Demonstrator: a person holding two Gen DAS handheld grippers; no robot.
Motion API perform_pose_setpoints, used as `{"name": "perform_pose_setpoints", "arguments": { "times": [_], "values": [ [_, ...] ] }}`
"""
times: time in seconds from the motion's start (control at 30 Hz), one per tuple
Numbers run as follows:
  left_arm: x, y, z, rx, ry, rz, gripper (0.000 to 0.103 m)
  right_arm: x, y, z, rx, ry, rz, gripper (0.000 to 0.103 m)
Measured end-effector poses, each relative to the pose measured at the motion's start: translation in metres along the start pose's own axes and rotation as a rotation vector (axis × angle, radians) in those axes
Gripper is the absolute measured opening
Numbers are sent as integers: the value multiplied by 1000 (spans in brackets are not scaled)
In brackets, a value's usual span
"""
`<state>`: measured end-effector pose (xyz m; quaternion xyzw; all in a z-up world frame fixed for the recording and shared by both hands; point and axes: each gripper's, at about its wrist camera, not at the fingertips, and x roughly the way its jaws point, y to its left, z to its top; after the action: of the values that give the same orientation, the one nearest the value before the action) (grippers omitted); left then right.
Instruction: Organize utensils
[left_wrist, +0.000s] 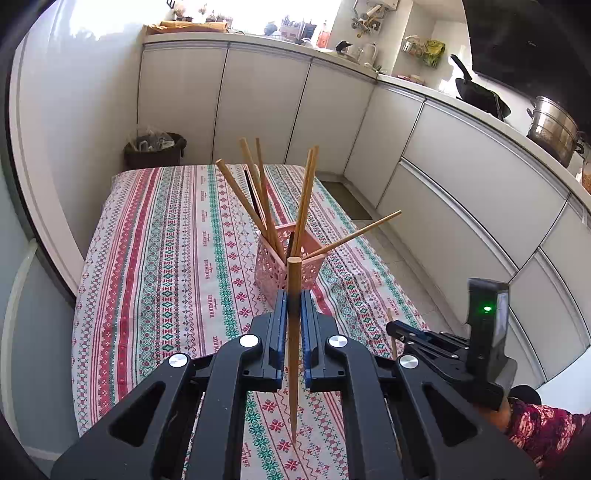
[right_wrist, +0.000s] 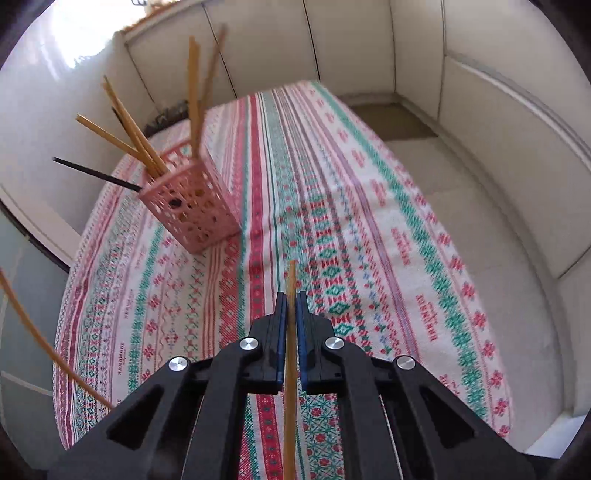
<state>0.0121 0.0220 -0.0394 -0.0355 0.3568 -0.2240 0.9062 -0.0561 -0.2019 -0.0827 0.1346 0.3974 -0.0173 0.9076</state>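
Left claw (left_wrist: 294, 302) was clamped on wooden chopstick (left_wrist: 294, 354), right claw (right_wrist: 291, 306) pinched shut on second chopstick (right_wrist: 290, 365). Both off worktop (left_wrist: 155, 266), short of pink basket (left_wrist: 275, 267). Risk, imo: thin stick pivoting in pads, or tip snagging splayed chopsticks (left_wrist: 258, 192) crowding basket mouth, tipping light basket. One low-leaning stick (left_wrist: 354, 234) blocked right-side approach. Cabinets (left_wrist: 461, 177) beyond, no bother.

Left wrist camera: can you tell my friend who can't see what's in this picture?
The left gripper pinches one light wooden chopstick above a striped, patterned tablecloth. Just ahead stands a pink plastic lattice basket holding more chopsticks, with white kitchen cabinets behind.
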Motion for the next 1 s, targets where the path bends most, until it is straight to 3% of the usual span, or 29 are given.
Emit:
{"name": "perform_pose_setpoints", "arguments": {
  "times": [0.13, 0.27, 0.5, 0.63, 0.7, 0.83, 0.93, 1.0],
  "values": [
    [-15, -13, 4, 6, -63, -29, 7, -62, 6, 13, -53, -208, 79, 5],
    [-25, -25, 4, 20, -101, -43, 7, -102, 1, 28, -87, -319, 152, 5],
    [-46, -31, 7, 1, -186, -38, 8, -117, 2, 30, -122, -315, 148, 5],
    [-41, -29, 4, -3, -153, -26, 8, -117, 2, 30, -121, -291, 149, 5],
    [-33, -24, 0, -17, -98, -19, 8, -118, 0, 26, -121, -284, 149, 5],
    [22, -15, -30, -9, 228, -4, 40, -114, -10, 23, -96, -254, 171, 5],
    [72, -26, -64, 73, 445, 44, 41, -114, -23, 17, -72, -261, 185, 6],
    [98, -40, -79, 137, 519, 71, 41, -114, -32, 15, -50, -255, 196, 5]
  ]
}}
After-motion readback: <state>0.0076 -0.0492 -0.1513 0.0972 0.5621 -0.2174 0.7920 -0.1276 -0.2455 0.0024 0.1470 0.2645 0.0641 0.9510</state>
